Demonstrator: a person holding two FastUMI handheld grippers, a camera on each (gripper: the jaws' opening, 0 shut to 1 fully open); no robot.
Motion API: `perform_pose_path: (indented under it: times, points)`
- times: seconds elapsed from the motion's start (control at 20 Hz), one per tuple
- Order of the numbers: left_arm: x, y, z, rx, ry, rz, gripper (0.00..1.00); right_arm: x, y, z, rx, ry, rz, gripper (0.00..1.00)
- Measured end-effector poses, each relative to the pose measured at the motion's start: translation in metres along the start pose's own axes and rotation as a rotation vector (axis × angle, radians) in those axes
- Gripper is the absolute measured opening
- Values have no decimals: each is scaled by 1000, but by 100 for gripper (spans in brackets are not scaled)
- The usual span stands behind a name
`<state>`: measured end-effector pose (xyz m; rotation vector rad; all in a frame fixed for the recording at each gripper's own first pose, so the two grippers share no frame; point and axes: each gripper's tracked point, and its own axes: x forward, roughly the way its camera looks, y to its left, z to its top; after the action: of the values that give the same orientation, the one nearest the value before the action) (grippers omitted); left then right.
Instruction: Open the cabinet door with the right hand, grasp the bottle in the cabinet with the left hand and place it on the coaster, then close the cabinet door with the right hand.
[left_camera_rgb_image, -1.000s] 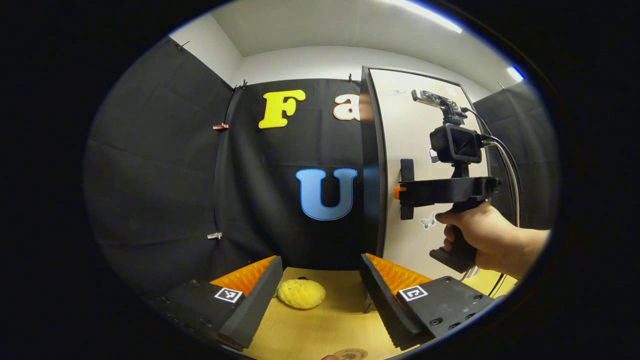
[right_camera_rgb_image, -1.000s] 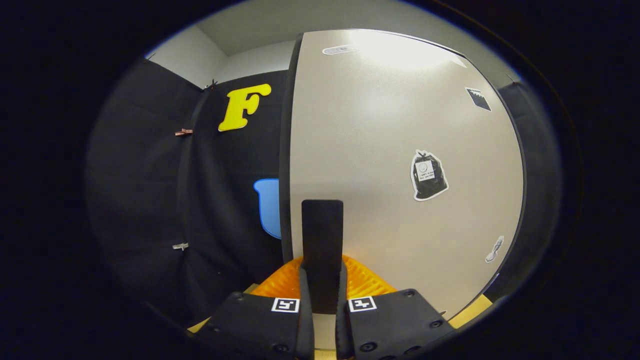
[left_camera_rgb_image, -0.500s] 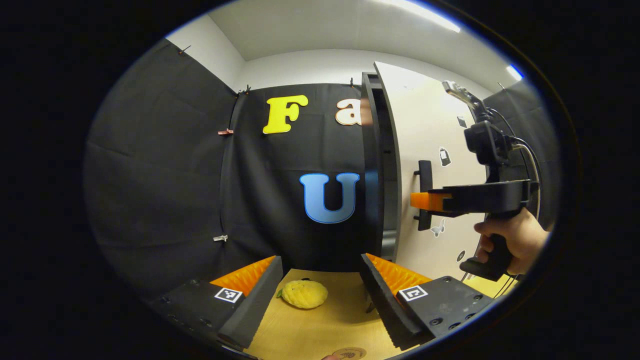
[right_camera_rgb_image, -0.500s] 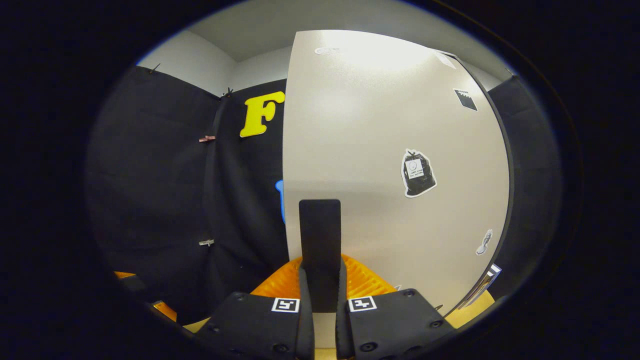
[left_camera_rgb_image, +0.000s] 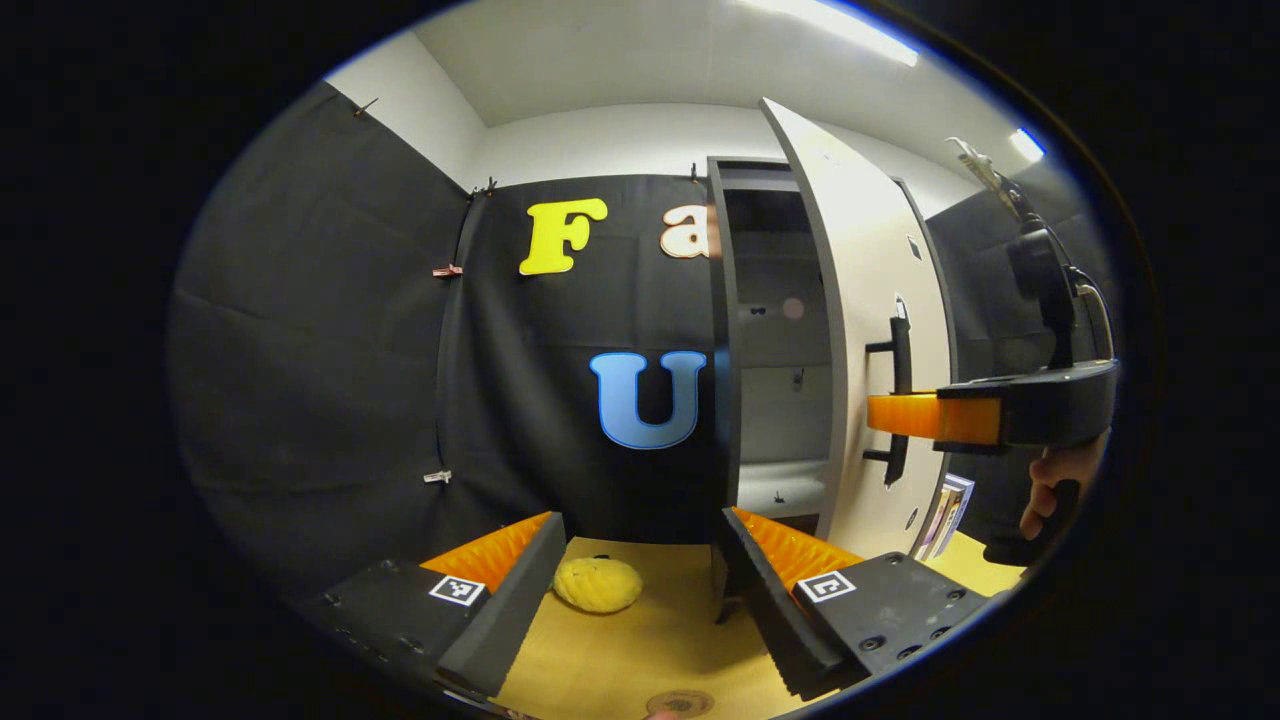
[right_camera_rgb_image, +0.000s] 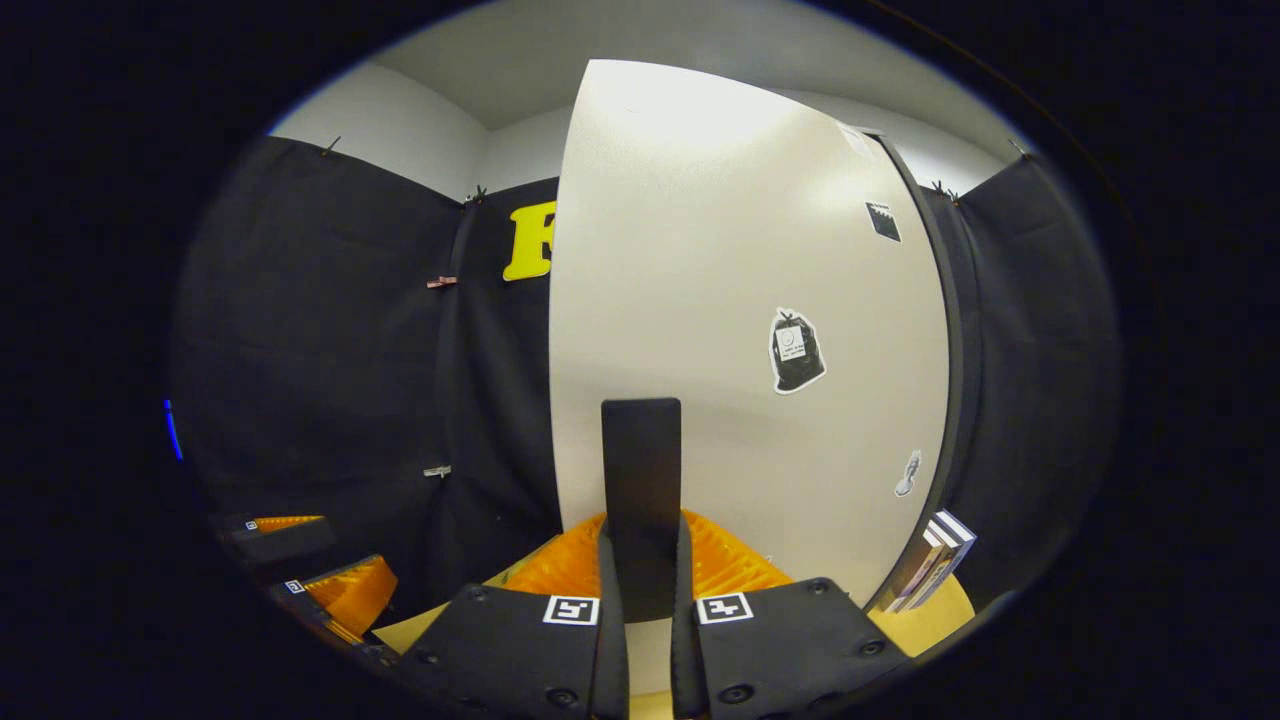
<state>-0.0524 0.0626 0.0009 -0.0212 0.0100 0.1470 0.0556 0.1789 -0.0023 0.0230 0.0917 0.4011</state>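
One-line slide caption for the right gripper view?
Right gripper clamped on the black door handle, cabinet door swung partly open.

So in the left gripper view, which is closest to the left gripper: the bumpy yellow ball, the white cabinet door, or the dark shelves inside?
1. Bumpy yellow ball: on the wooden table, just ahead of the left gripper.
2. White cabinet door: swung open, right.
3. Dark shelves: deepest, inside the cabinet.

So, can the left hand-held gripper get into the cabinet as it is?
Probably yes: the door stands well open, the right hand-held gripper shut on its handle, and the shelves face the open left hand-held gripper with nothing between.
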Motion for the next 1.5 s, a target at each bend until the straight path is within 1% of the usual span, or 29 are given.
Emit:
perform_pose_path:
  times: [0.25, 0.55, 0.65, 0.8, 1.15, 1.3, 1.5]
  points:
    - [-6, -21, 11, -4, -24, -26, 97, -37, -19, 3, -4, 0, 10, 20]
    - [-6, -48, 17, -7, -34, -66, 97, -77, -55, 8, -27, -2, -25, 20]
    - [-5, -56, 17, -7, -33, -80, 97, -88, -62, 9, -24, -4, -35, 20]
    - [-5, -69, 16, -7, -26, -101, 97, -101, -79, 10, -3, -10, -68, 20]
    - [-6, -91, 14, -2, -17, -146, 97, -126, -115, 13, -7, -27, -173, 19]
    - [-4, -100, 14, 6, -15, -169, 98, -138, -123, 19, 18, -54, -190, 19]
    - [1, -110, 16, 9, -18, -198, 98, -150, -138, 21, -4, -63, -240, 19]
